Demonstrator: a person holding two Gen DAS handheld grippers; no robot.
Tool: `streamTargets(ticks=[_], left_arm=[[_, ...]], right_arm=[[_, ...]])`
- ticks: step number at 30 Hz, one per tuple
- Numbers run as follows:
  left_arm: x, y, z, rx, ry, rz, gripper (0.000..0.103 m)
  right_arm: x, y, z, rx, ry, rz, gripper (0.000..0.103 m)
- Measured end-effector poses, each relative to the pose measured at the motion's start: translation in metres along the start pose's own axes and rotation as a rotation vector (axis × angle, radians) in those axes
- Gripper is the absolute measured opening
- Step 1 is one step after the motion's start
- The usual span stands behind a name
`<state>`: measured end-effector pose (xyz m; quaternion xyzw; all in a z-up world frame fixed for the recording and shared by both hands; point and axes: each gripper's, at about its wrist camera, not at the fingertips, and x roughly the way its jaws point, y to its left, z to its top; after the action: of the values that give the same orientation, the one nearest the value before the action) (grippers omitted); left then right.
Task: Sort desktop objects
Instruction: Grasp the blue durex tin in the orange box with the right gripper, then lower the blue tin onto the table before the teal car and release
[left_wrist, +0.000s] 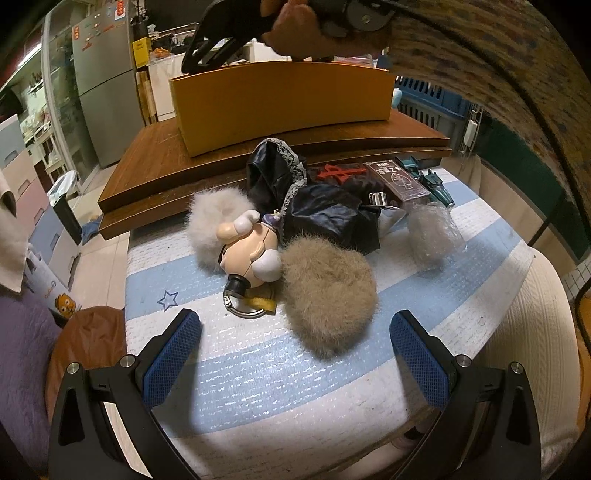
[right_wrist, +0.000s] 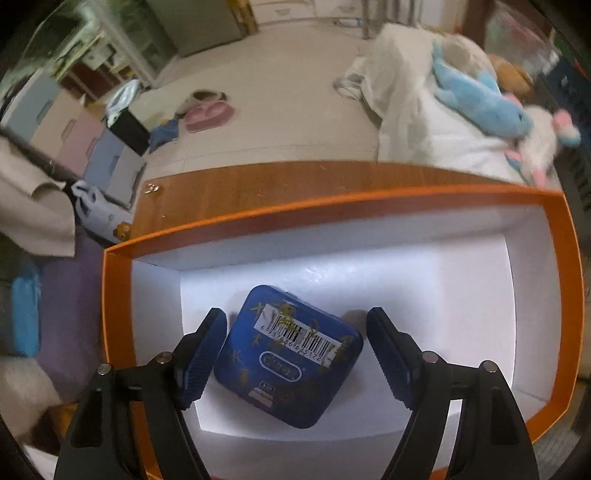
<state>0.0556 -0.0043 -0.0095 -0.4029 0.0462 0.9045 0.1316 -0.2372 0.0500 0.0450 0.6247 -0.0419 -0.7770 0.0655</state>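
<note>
Beside doll (left_wrist: 251, 247): fur balls (left_wrist: 328, 291), black garment (left_wrist: 325, 210)

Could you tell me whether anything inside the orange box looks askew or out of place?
The blue tin lies turned at an angle to the walls of the orange box, barcode label up, crowded toward the left end. Otherwise the white interior looks tidy, with nothing spilled or damaged.

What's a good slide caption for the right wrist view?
Open hand-held gripper poised over a blue tin lying inside the orange box.
</note>
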Motion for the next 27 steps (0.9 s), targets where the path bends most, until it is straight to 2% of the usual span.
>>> streamTargets(ticks=[5,9,11,13,14,19,22,24,27], left_arm=[[0.000,0.000,0.000,0.001,0.001,0.000,0.103],[0.000,0.000,-0.001,0.002,0.000,0.000,0.103],[0.000,0.000,-0.001,0.004,0.000,-0.002,0.103],[0.000,0.000,-0.002,0.005,-0.001,-0.003,0.103],[0.000,0.000,-0.002,0.004,-0.001,-0.003,0.103],[0.000,-0.001,-0.002,0.005,0.002,-0.003,0.103],[0.000,-0.002,-0.001,0.004,0.007,-0.003,0.103],[0.000,-0.002,-0.001,0.004,0.010,-0.003,0.103],[0.001,-0.002,0.000,0.004,0.016,-0.002,0.103]], right_arm=[[0.000,0.009,-0.010,-0.021,-0.019,-0.034,0.079],[0.007,0.025,-0.022,-0.149,-0.063,-0.160,0.081],[0.007,0.019,-0.024,-0.137,-0.064,-0.140,0.081],[0.005,0.017,-0.023,-0.148,-0.058,-0.140,0.074],[0.003,0.016,-0.022,-0.146,-0.061,-0.143,0.066],[0.001,0.011,-0.022,-0.158,-0.072,-0.125,0.065],[-0.028,-0.001,-0.024,-0.106,-0.186,-0.024,0.065],[-0.062,-0.010,-0.033,-0.101,-0.285,0.031,0.065],[-0.123,-0.031,-0.068,-0.125,-0.401,0.083,0.065]])
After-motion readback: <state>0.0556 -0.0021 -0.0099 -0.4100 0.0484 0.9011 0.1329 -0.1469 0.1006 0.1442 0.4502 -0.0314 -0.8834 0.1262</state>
